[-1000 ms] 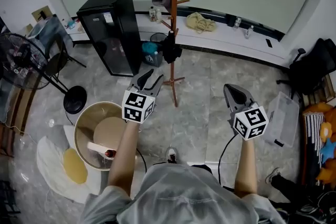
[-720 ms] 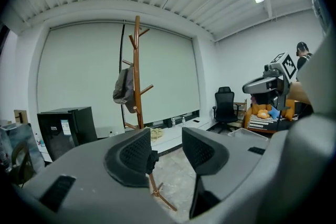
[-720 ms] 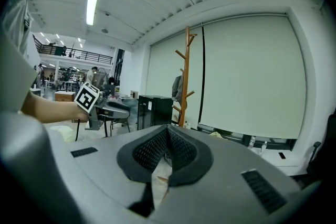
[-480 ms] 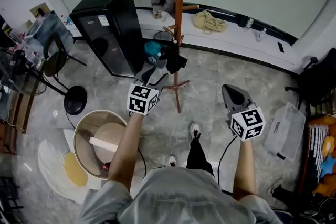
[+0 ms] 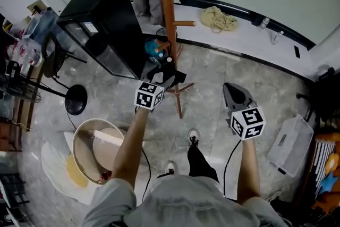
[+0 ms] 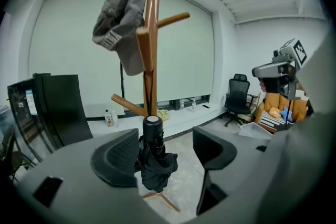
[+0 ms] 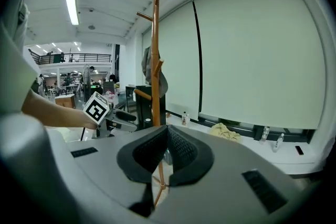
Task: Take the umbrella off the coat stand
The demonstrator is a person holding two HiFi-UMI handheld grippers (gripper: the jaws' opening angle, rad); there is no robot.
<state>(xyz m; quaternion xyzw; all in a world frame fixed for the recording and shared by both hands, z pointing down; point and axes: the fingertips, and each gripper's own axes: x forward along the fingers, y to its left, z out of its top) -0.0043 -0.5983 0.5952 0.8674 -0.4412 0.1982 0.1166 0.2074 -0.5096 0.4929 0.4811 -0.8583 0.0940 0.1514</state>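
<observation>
A black folded umbrella (image 5: 171, 73) (image 6: 153, 161) hangs low on the wooden coat stand (image 5: 166, 18) (image 6: 149, 60) (image 7: 155, 60). My left gripper (image 5: 163, 76) (image 6: 167, 141) is level with the umbrella and its jaws are opening. The umbrella sits between them, close against the left pad and well clear of the right one. My right gripper (image 5: 232, 89) (image 7: 167, 136) hangs to the right of the stand, shut with nothing between its pads. A grey cap (image 5: 147, 0) (image 6: 122, 29) hangs higher on the stand.
A black cabinet (image 5: 101, 29) stands just left of the stand. A round bin (image 5: 87, 138) sits near my left arm. A window ledge (image 5: 249, 40) with a beige cloth (image 5: 219, 17) runs behind. A clear plastic box (image 5: 289, 138) lies at the right, an office chair (image 6: 237, 97) beyond.
Both grippers have moved forward toward the coat stand. The left gripper has come up around the umbrella with its jaws wider apart. The right gripper stays shut.
</observation>
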